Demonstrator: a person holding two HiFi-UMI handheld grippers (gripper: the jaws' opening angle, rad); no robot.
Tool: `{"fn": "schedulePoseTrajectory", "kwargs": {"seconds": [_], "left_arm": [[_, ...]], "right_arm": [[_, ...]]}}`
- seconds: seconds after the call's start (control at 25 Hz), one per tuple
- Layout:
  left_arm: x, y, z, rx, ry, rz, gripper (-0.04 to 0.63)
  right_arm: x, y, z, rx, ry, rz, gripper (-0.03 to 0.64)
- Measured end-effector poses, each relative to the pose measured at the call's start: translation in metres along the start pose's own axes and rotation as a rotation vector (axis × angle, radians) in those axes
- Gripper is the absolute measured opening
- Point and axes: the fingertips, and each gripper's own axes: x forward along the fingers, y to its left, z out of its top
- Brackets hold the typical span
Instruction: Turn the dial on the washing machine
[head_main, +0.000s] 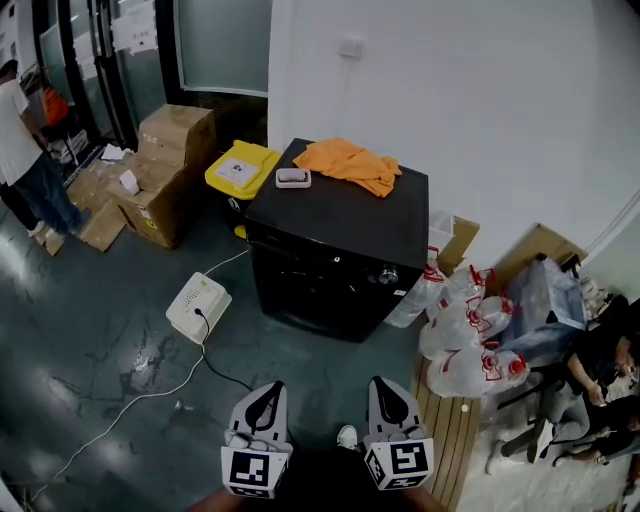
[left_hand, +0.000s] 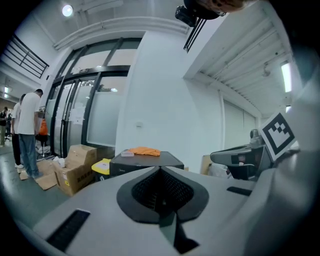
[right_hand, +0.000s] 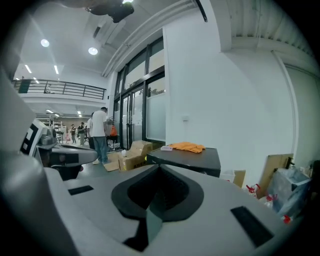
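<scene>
Two grippers sit low in front of you, side by side. The left gripper (head_main: 267, 392) and the right gripper (head_main: 386, 388) both have their jaws pressed fully together, with nothing held in either. Between you and the machine is bare floor. A white floor socket box (head_main: 198, 307) and its cable (head_main: 150, 392) lie off to your left, so step in on the right.

The washing machine (head_main: 340, 250) stands well apart from both grippers, so the step in hand looks like the approach. Its dial (head_main: 388, 276) is the small round knob at the right end of the front panel, near the plastic bags (head_main: 465, 330). The right gripper is likely the handier one. Spread its jaws before you arrive and come in square to the panel. Set the pads on opposite sides of the knob and turn about its own axis rather than dragging sideways. An orange cloth (head_main: 350, 163) on the lid plays no part.
</scene>
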Motion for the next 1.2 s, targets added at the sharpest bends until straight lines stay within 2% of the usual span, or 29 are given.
{"fn": "schedulePoseTrajectory", "kwargs": {"seconds": [0.24, 0.44, 0.48, 0.56, 0.68, 0.72, 0.96, 1.04, 1.2], "left_arm": [[-0.006, 0.011, 0.007, 0.021, -0.002, -0.054, 0.011], [0.002, 0.021, 0.004, 0.018, -0.010, -0.051, 0.011], [0.005, 0.023, 0.003, 0.016, -0.005, -0.045, 0.011], [0.016, 0.026, 0.001, 0.014, 0.003, -0.038, 0.012], [0.035, 0.027, 0.001, 0.024, 0.018, -0.034, 0.014], [0.043, 0.027, 0.001, 0.028, 0.027, -0.032, 0.026], [0.097, 0.019, 0.006, 0.049, 0.071, -0.003, 0.260], [0.115, 0.015, 0.008, 0.039, 0.070, -0.002, 0.294], [0.149, 0.003, 0.008, 0.025, 0.084, 0.012, 0.311]], "right_arm": [[0.000, 0.000, 0.007, -0.020, -0.005, -0.093, 0.015], [0.006, -0.004, 0.009, -0.036, -0.008, -0.120, 0.018], [0.009, -0.006, 0.009, -0.035, -0.007, -0.120, 0.031], [0.019, -0.012, 0.007, -0.025, -0.002, -0.117, 0.140], [0.036, -0.023, 0.004, -0.014, -0.001, -0.106, 0.181], [0.042, -0.027, 0.003, -0.012, -0.001, -0.101, 0.193], [0.087, -0.070, -0.006, -0.002, 0.024, -0.078, 0.253], [0.103, -0.085, -0.010, -0.019, 0.027, -0.075, 0.258], [0.133, -0.120, -0.024, -0.058, 0.049, -0.083, 0.259]]}}
